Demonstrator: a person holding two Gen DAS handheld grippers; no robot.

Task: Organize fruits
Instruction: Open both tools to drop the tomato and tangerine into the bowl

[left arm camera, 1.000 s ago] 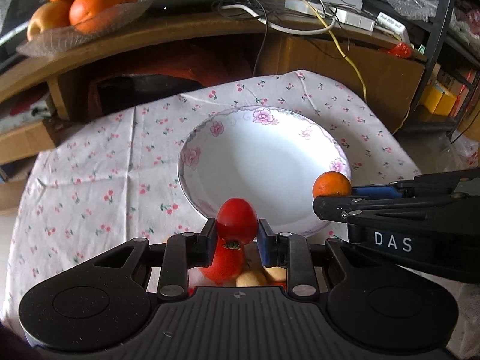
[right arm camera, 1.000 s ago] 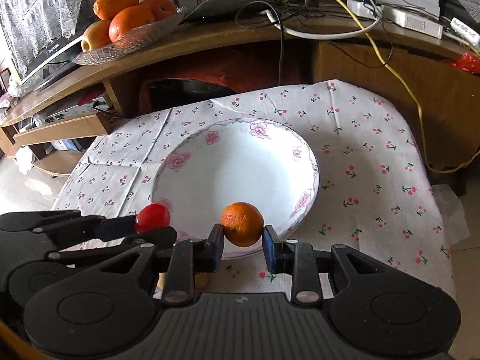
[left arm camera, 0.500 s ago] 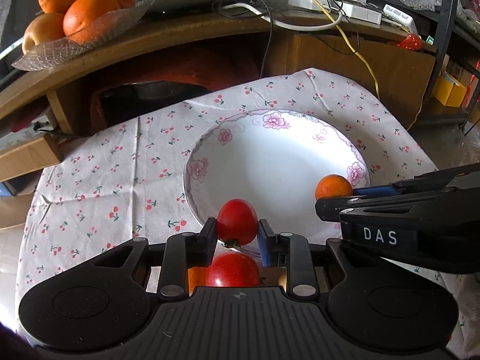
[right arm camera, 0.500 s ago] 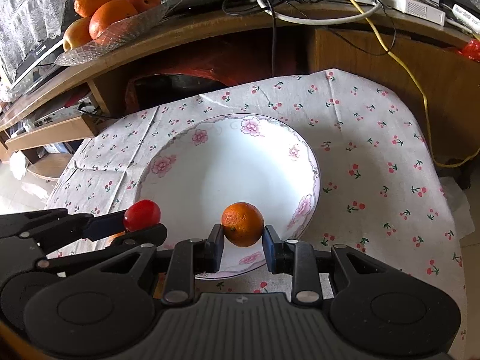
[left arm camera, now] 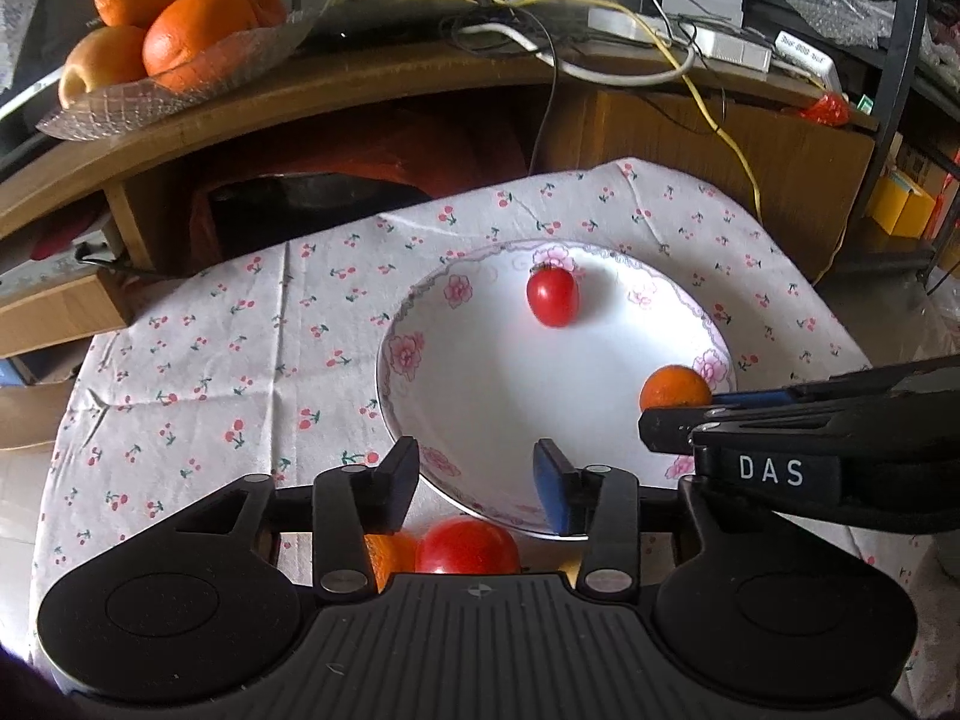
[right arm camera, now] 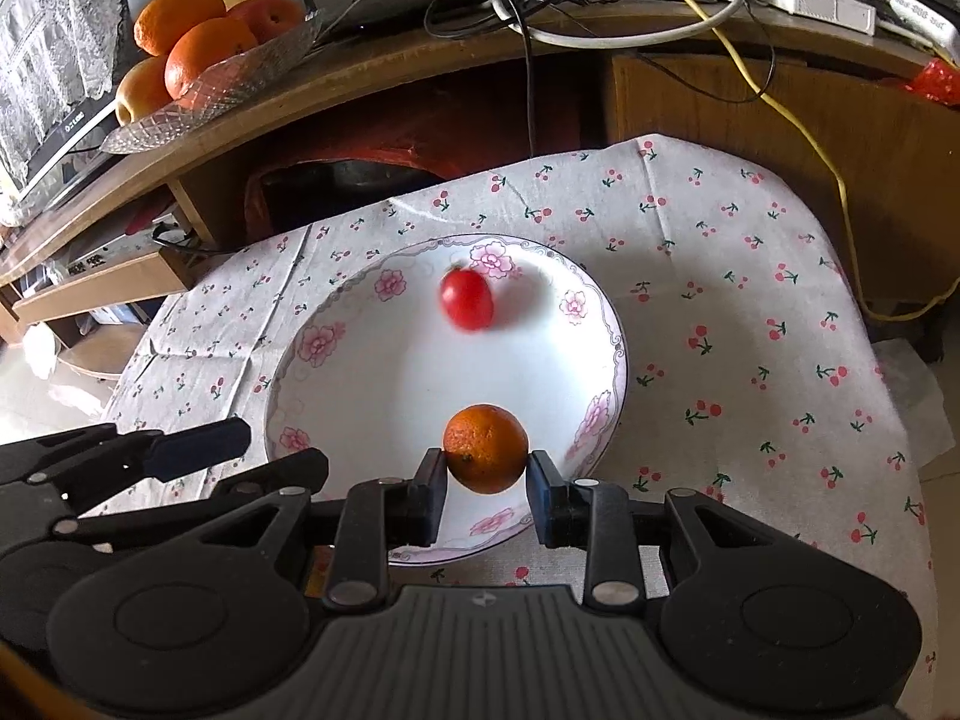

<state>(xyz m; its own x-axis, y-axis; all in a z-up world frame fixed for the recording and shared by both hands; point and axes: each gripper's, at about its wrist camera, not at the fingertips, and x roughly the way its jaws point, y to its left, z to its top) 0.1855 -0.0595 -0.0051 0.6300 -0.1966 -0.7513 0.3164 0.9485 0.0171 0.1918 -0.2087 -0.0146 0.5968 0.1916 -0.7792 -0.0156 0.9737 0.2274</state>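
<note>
Released a moment ago, the cherry tomato (left arm camera: 552,296) now lies in the floral plate (left arm camera: 420,354), left hand-held gripper (left arm camera: 477,474) gaping, while the right hand-held gripper (right arm camera: 486,483) clamps the small orange (right arm camera: 486,447) over the rim for dropping.

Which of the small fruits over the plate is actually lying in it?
The red tomato, lying loose near the plate's far rim. The small orange is clamped in the right gripper.

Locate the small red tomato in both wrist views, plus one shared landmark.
Left wrist: small red tomato upper centre, on the far side of the plate.
Right wrist: tomato just left of centre, far side of the plate.
Shared landmark: pink flower on the far rim, right behind the tomato.
</note>
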